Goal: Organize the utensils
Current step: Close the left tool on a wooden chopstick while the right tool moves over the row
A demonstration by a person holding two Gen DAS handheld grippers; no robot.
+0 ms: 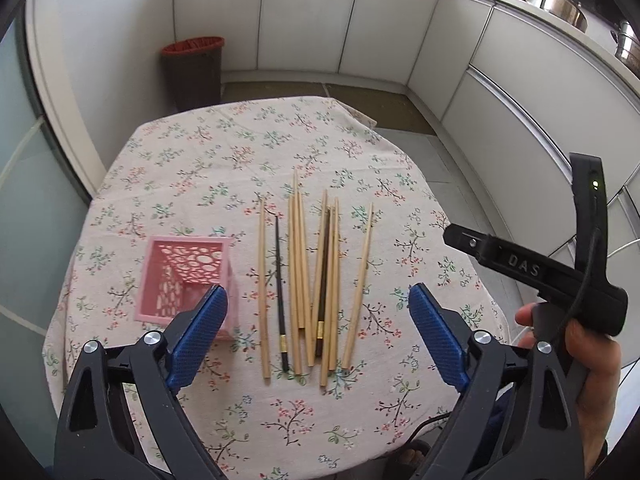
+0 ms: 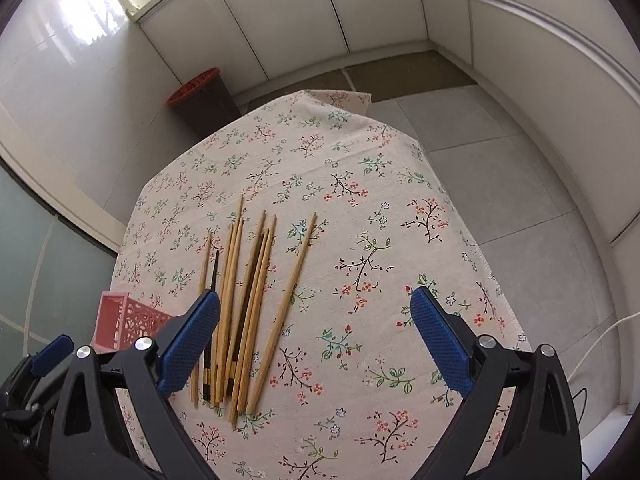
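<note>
Looking along the left gripper [image 1: 318, 322], its blue pads [image 1: 198, 334] stand spread wide with nothing between them; the chopsticks [image 1: 310, 280] lie on the floral tablecloth [image 1: 224, 148] in the gap ahead of the tips, and the pink holder [image 1: 180, 276] sits just beyond the left pad. Only this view shows the right hand [image 1: 576, 344] gripping its handle outside the right pad

From the right wrist, the right gripper [image 2: 316, 336] is likewise spread and empty; the chopsticks [image 2: 248, 304] lie close by the left pad [image 2: 188, 344], and the holder [image 2: 124, 320] shows only partly, outside it, beside the left gripper's blue tip [image 2: 52, 354]
</note>
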